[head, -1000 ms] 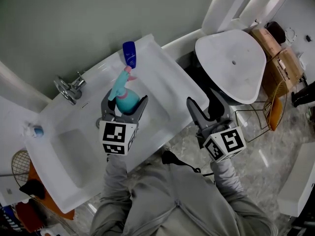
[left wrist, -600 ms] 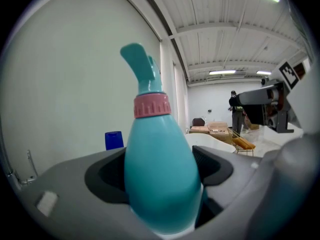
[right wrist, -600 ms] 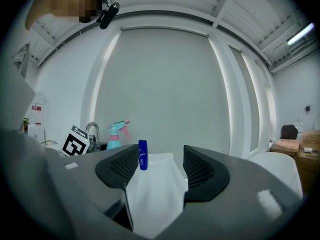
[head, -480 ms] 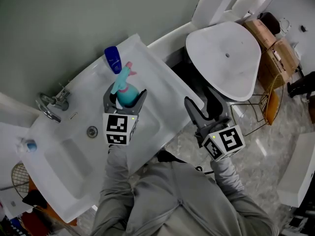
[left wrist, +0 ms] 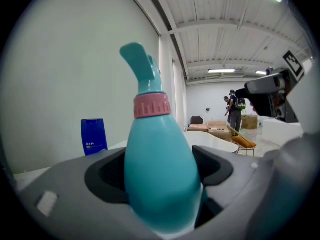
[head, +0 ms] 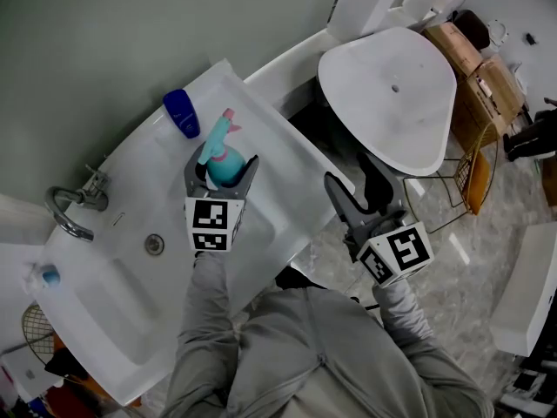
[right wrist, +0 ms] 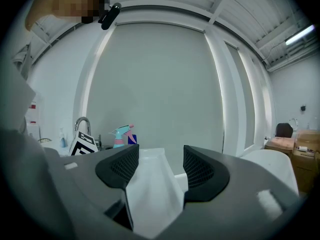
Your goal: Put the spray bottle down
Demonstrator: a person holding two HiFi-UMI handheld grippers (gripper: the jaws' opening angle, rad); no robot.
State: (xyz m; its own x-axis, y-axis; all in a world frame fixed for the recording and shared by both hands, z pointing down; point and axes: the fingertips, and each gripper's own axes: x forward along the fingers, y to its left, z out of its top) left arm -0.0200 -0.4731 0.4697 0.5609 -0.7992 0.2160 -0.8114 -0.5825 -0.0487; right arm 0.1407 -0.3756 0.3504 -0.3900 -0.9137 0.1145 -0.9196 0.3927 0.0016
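- Left claw (head: 222, 171): jaws closed against the body of the teal spray bottle (left wrist: 160, 176), which stands upright between them. Its pink collar and teal nozzle rise above the jaws.
- The bottle sits over the flat right-hand part of the white tabletop (head: 291, 177), beside the basin. I cannot tell whether its base touches the surface.
- Right claw (head: 355, 185): jaws apart with nothing between them. It is held off the tabletop's right edge, over the dark gap by the floor. In the right gripper view only the white tabletop edge shows beyond the jaws.
- The tabletop is a long white washbasin unit set against a grey-green wall (head: 130, 33).
- The basin is sunk into the left part, with a round drain (head: 154, 244) and a chrome faucet (head: 70, 209) at the back rim.
- A blue bottle (head: 182, 112) stands at the back edge near the wall, just beyond the spray bottle.
- A small blue-capped item (head: 50, 275) sits at the far left corner, too small to identify.
- To the right is a white rounded table (head: 392, 94), well apart from the tabletop.
- Past it are cardboard boxes (head: 483, 68) and an orange wire chair (head: 476, 177).
- The floor (head: 487, 259) is pale, glossy, marble-patterned stone.
- The left gripper view shows a white beamed ceiling with strip lights, and a person standing far off by the boxes.
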